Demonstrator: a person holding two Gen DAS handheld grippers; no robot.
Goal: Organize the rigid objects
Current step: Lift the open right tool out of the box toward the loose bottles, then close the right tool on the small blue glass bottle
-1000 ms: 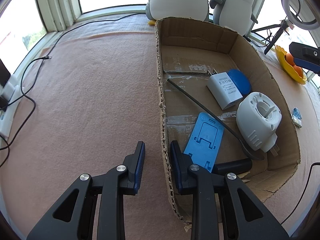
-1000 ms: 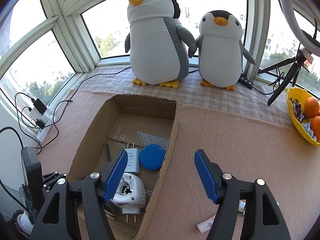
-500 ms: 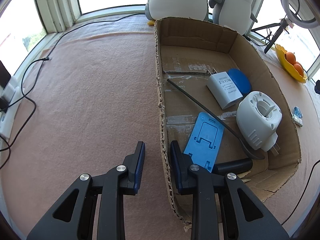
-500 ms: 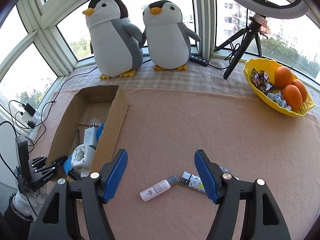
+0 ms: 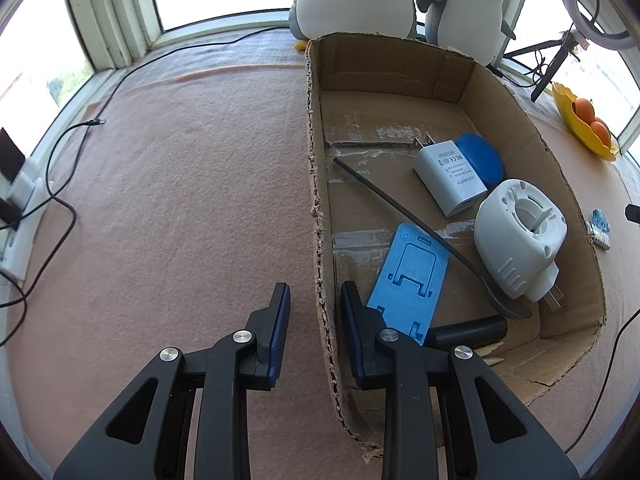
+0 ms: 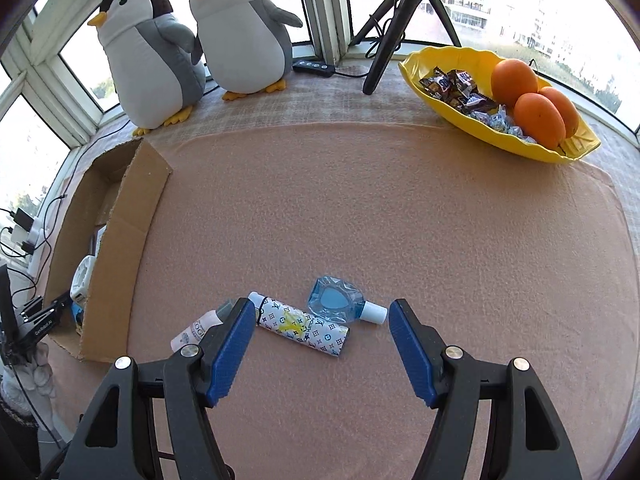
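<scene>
My left gripper [image 5: 315, 310] straddles the near left wall of the cardboard box [image 5: 316, 184], one finger on each side, with a small gap to the wall. The box holds a blue phone stand [image 5: 412, 276], a white charger [image 5: 450, 180], a blue round lid [image 5: 480, 160], a white plug-in device [image 5: 520, 236], a dark rod [image 5: 404, 212] and a black cylinder [image 5: 468, 330]. My right gripper [image 6: 322, 320] is open and empty above a patterned tube [image 6: 302, 328], a blue clear bottle [image 6: 340, 304] and a pale pink bottle [image 6: 196, 330] lying on the mat. The box [image 6: 116, 248] is to its left.
Two plush penguins [image 6: 200, 44] stand at the back by the window. A yellow bowl [image 6: 496, 100] with oranges and sweets sits at the back right beside a tripod [image 6: 394, 28]. Cables and a power strip [image 5: 20, 216] lie at the left edge.
My right gripper has swung right, away from the box, and come down over the small bottles and tube on the mat. My left gripper has not moved.
</scene>
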